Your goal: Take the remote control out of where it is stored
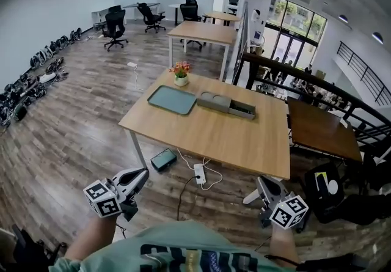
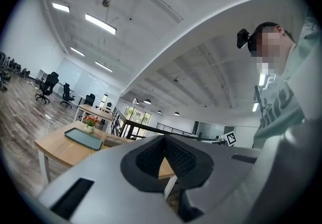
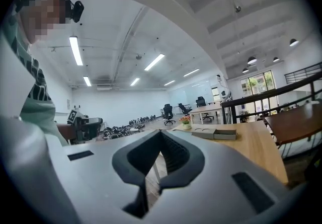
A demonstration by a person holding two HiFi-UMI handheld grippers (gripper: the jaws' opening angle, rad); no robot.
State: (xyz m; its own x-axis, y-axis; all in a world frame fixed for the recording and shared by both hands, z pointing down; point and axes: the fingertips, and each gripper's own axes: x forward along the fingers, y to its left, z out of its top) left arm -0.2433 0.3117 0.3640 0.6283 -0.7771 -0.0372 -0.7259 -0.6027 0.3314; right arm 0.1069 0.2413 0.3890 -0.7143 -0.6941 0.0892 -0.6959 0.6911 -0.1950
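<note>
A long grey storage box (image 1: 225,104) lies on the wooden table (image 1: 208,136) beside a green tray (image 1: 171,99). The box's right end (image 1: 243,109) is darker and looks pulled open; I cannot make out the remote control. Both grippers are held low in front of the person, well short of the table's near edge. My left gripper (image 1: 144,173) points toward the table's left corner with its jaws together and nothing between them. My right gripper (image 1: 263,182) is off the near right corner, jaws also together and empty. The right gripper view shows the box (image 3: 214,133) far ahead.
A small flower pot (image 1: 181,73) stands behind the tray. On the floor under the table's front edge lie a white power strip (image 1: 199,173) with cables and a dark flat box (image 1: 164,159). A second table (image 1: 321,130), a dark railing and a black bag (image 1: 327,191) are at the right.
</note>
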